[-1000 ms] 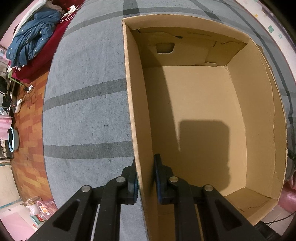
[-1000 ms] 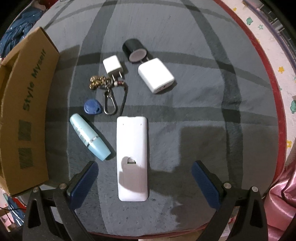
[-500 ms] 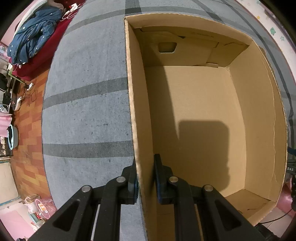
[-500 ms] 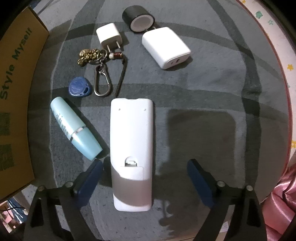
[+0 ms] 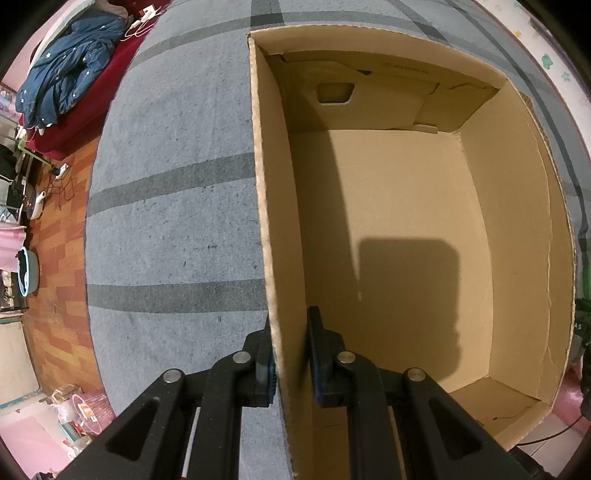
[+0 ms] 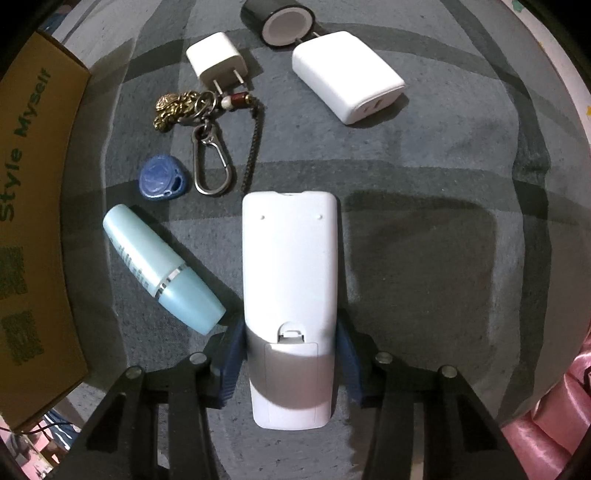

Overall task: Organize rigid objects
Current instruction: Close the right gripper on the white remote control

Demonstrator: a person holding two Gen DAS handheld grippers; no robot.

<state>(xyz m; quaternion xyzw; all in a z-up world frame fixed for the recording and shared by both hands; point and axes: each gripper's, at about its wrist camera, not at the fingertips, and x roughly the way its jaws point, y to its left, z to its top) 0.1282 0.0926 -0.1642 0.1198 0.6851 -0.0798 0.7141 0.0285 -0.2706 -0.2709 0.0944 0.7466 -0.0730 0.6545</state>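
Left gripper [image 5: 291, 363]: clamped on the near side wall of the cardboard box [image 5: 264, 206], which stands open on the grey striped cloth [image 5: 173, 229]. Right gripper [image 6: 290, 356]: pointed down, jaws closing about the lower half of the white remote [image 6: 290, 266], laid back-up on the cloth, blue pads at its two long edges. Catalogued nearby: light-blue tube [image 6: 160, 273], blue fob [image 6: 162, 179], keyring [image 6: 199, 122], small plug [image 6: 218, 61], white charger [image 6: 347, 86], black tape roll [image 6: 282, 20].

Matt cardboard box [image 5: 406, 221], smooth white plastic remote [image 6: 290, 258], metal carabiner [image 6: 212, 162], woven cloth [image 6: 424, 258]
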